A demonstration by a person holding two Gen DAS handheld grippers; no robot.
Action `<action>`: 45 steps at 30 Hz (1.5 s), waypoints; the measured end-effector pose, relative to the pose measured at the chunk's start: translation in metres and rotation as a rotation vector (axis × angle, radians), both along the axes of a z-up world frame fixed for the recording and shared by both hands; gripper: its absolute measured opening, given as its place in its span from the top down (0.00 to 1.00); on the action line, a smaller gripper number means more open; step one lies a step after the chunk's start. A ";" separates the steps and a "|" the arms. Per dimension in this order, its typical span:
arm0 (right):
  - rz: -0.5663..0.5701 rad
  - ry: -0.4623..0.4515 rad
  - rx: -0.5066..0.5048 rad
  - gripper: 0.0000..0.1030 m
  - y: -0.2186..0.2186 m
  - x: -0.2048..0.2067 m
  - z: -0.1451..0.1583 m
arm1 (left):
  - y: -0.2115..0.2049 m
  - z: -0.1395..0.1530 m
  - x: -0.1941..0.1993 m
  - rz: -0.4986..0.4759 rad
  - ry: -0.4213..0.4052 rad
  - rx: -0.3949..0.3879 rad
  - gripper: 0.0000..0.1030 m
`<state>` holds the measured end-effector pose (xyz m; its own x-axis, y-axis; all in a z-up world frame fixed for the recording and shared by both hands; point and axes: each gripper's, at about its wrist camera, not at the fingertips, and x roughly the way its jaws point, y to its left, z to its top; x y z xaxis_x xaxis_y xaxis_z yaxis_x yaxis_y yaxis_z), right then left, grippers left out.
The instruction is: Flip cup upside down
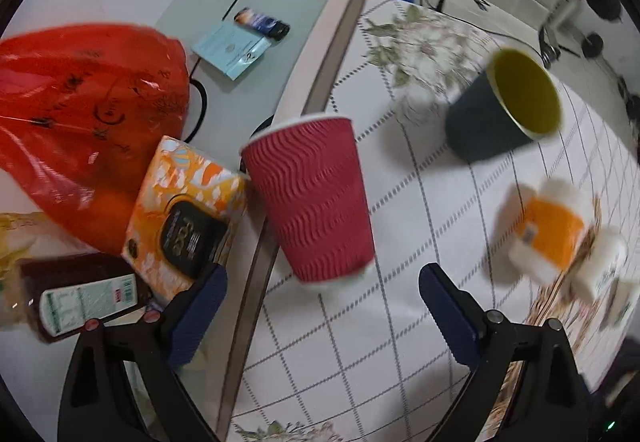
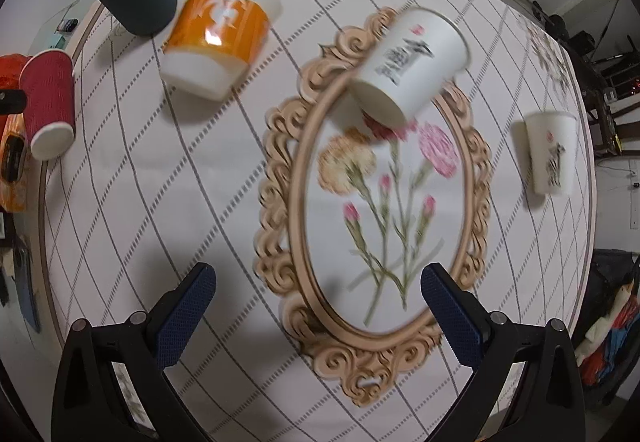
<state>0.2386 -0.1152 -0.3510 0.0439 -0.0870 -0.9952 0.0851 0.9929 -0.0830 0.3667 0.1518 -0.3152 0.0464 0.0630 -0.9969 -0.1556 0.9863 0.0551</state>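
My left tool (image 1: 320, 294) stands wide, holding nothing. Straight ahead of it, just beyond its fingertips, a red ribbed cup (image 1: 308, 198) stands upright on the bench (image 1: 360, 362), at the edge of the checked cloth. Ahead and to the right sits a dark cup (image 1: 504, 106) with a yellow inside, mouth up. Nearer on the right is an orange and white cup (image 1: 548, 234), blurred. To the left of the red cup lie an orange tissue pack (image 1: 184, 218) and a red bag (image 1: 80, 114).

My right tool (image 2: 318, 296) is also wide and holds nothing. Ahead of it stands a white printed cup (image 2: 412, 66), and far right a second white cup (image 2: 552, 154).
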 end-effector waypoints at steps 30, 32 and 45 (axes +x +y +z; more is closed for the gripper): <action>-0.022 -0.014 -0.015 0.00 0.018 0.035 0.000 | -0.005 -0.082 0.032 -0.138 0.088 0.130 0.27; -0.025 -0.015 -0.018 0.00 0.017 0.035 0.000 | -0.006 -0.081 0.031 -0.150 0.084 0.118 0.27; -0.056 0.004 -0.010 0.00 -0.003 0.013 -0.005 | -0.060 -0.042 -0.009 -0.215 0.119 -0.019 0.28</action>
